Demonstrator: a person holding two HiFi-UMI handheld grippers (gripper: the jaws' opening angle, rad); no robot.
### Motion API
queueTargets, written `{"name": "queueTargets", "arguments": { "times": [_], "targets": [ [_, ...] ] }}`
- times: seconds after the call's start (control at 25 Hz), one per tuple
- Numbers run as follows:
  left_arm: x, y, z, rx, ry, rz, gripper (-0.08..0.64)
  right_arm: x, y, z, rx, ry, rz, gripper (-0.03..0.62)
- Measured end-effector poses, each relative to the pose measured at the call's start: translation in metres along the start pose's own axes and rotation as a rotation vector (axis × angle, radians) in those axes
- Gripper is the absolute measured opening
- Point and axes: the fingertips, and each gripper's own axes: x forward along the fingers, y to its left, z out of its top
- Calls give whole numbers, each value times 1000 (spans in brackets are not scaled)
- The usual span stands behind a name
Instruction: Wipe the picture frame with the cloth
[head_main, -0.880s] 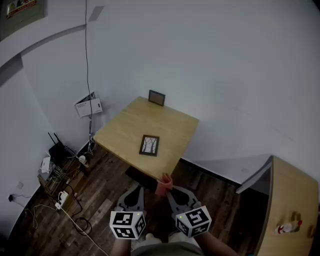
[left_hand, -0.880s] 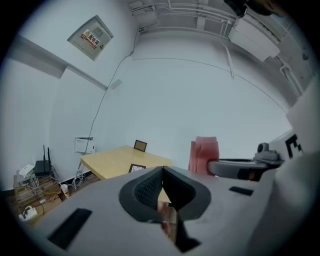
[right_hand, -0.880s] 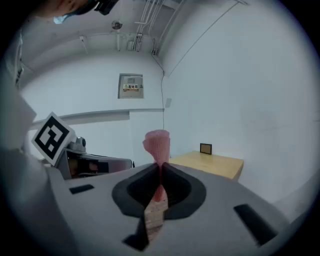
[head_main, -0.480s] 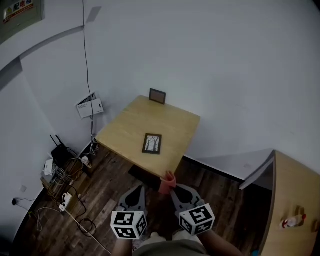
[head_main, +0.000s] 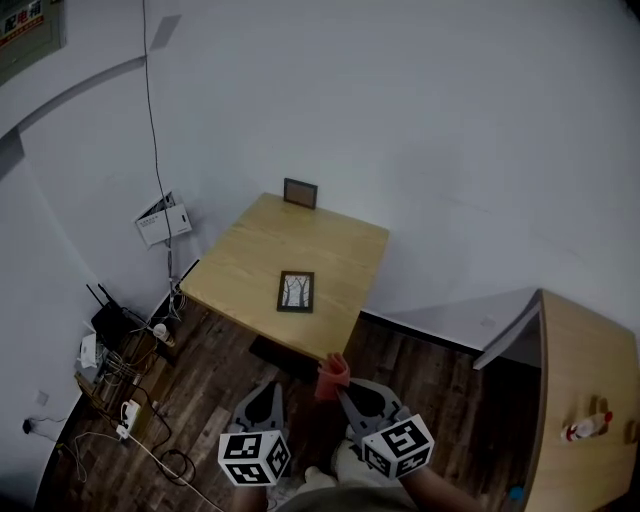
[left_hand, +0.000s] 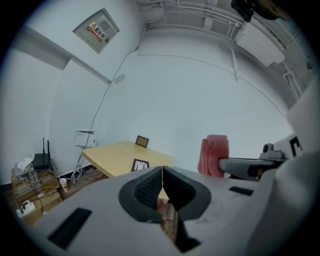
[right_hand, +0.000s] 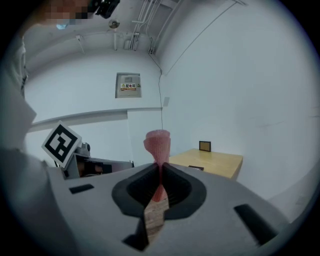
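Observation:
A dark picture frame lies flat near the front edge of a small wooden table; it also shows as the picture frame in the left gripper view and as the frame in the right gripper view. My right gripper is shut on a pink cloth, which stands up from the jaws as the cloth. My left gripper is shut with nothing in it. Both hover over the floor, short of the table's front edge.
A second small frame stands at the table's far edge by the white wall. Cables, a router and a power strip lie on the wood floor at the left. Another wooden table with a bottle is at the right.
The view has shifted a little, with the table sliding slightly left in the picture. Both grippers keep their places and their grip is unchanged.

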Motion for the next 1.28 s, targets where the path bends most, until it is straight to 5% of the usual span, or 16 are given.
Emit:
{"name": "queueTargets", "arguments": {
  "times": [0.36,0.84,1.28],
  "targets": [
    [54,21,-1,-6,32,59,5,54,-55,0,92,-8,-12,15],
    [178,62,39,-18,51,132,5,178,-142,42,69,20,99,15],
    [258,98,17,-96,151,213,6,269,-188,48,54,62,235,15]
  ]
}}
